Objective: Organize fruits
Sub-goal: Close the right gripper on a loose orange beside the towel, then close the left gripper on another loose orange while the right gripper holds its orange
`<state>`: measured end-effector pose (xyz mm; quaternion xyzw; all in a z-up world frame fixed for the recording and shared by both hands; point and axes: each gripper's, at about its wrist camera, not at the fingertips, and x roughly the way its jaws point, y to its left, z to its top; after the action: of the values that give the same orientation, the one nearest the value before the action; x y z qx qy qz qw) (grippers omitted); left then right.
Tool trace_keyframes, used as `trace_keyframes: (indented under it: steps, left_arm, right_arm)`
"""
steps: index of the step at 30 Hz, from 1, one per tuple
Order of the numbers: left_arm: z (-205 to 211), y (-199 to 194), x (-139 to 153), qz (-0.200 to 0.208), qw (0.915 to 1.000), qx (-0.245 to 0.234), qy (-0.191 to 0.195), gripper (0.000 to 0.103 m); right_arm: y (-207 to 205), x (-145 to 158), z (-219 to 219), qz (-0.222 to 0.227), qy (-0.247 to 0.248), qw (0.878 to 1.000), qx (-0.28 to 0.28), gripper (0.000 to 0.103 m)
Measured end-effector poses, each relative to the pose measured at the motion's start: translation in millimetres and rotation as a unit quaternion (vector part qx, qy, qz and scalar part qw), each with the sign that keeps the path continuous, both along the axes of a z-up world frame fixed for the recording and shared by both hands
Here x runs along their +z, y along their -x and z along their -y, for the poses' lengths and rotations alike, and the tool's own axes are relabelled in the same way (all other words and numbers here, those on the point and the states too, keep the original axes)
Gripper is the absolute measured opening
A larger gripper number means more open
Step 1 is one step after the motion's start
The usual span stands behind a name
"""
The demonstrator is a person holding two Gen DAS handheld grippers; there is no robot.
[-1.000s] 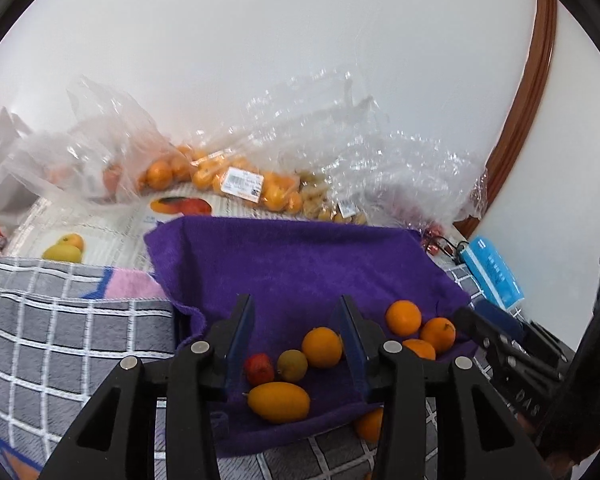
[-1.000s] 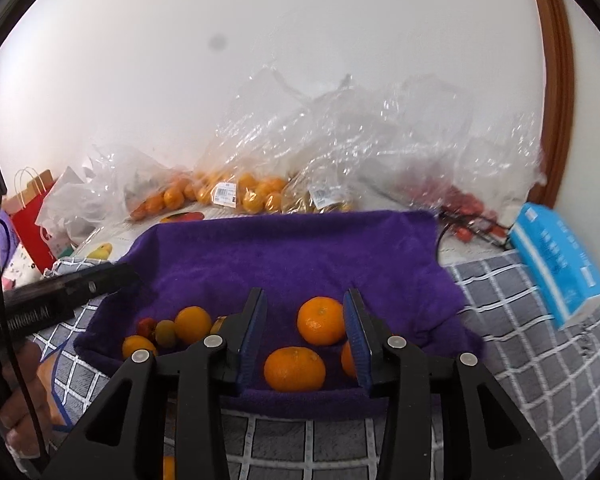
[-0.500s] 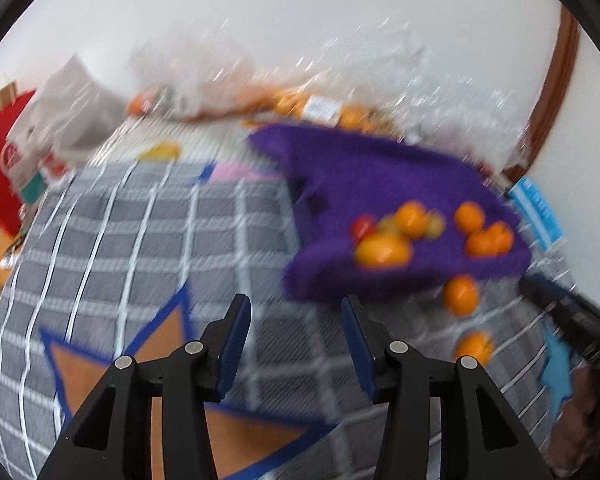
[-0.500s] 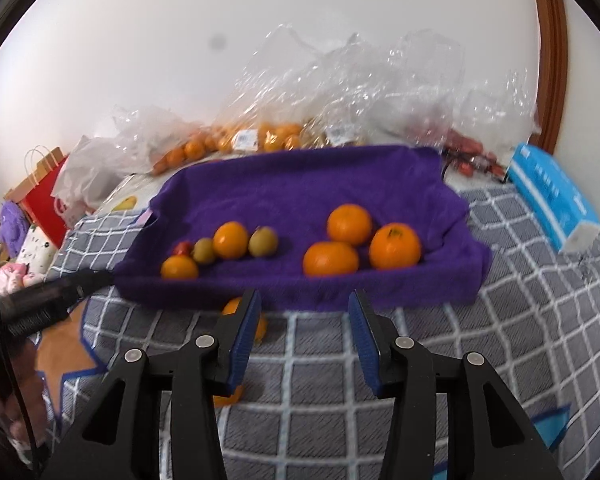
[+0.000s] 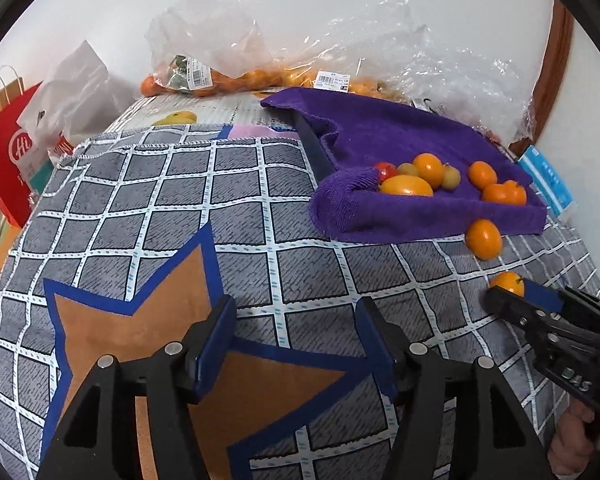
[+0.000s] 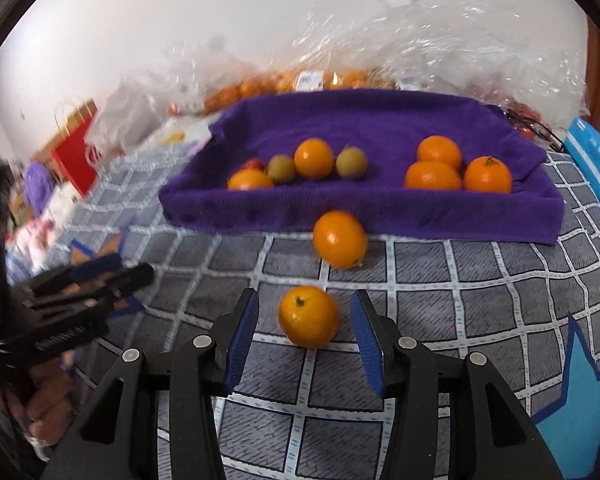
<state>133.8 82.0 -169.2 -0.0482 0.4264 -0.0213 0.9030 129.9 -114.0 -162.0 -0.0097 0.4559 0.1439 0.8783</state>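
A purple towel-lined tray (image 6: 380, 216) holds several oranges, two greenish fruits and a red one. Two oranges lie loose on the checked rug in front of it: one (image 6: 340, 238) against the tray's front wall, a nearer one (image 6: 309, 316) between the blue pads of my right gripper (image 6: 305, 300). Those jaws are closing, with a gap still showing on each side of the fruit. My left gripper (image 5: 296, 308) hangs over the rug's brown star patch, its jaws opening with nothing between them. In the left wrist view the right gripper (image 5: 512, 290) sits at that nearer orange (image 5: 506, 283).
Clear plastic bags of oranges (image 5: 240, 76) lie along the wall behind the tray. A red paper bag (image 5: 8, 160) stands at the left edge. A blue tissue pack (image 6: 596, 160) lies right of the tray. A person's hand (image 6: 40, 412) holds the left gripper (image 6: 136, 272).
The left gripper swung away from the tray to the rug at the left, and its jaws widened. The right gripper drew back and down from the tray until the loose orange lay between its jaws.
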Motion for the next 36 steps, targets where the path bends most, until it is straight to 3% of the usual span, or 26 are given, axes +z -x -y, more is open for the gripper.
trace_keyframes:
  steps: [4, 13, 17, 24, 29, 36]
  left_arm:
    - [7.0, -1.6, -1.0, -0.005, 0.9996, 0.003, -0.026, 0.06]
    - [15.2, -0.7, -1.1, -0.009, 0.9985, 0.006, -0.054, 0.061]
    - [19.7, 2.4, -0.6, -0.009, 0.9988, -0.008, -0.048, 0.061]
    - [24.3, 2.3, -0.4, -0.014, 0.9987, 0.007, -0.049, 0.06]
    - [46.3, 0.5, 10.7, -0.038, 0.999, -0.02, -0.009, 0.058]
    - [112.7, -15.9, 24.3, -0.009, 0.997, -0.075, 0.017, 0.06]
  right_arm:
    - [5.2, -1.9, -1.8, 0.01, 0.017, 1.0, 0.011, 0.032]
    - [12.9, 7.1, 27.7, 0.022, 0.006, 1.0, -0.005, 0.032]
    - [19.1, 11.3, 49.9, 0.038, 0.023, 0.999, -0.024, 0.032]
    - [22.5, 7.0, 96.3, 0.032, 0.009, 0.997, -0.07, 0.032]
    - [29.9, 13.2, 119.0, 0.049, 0.022, 0.995, -0.084, 0.032]
    - [29.8, 19.3, 145.7, 0.057, 0.01, 0.993, -0.105, 0.032]
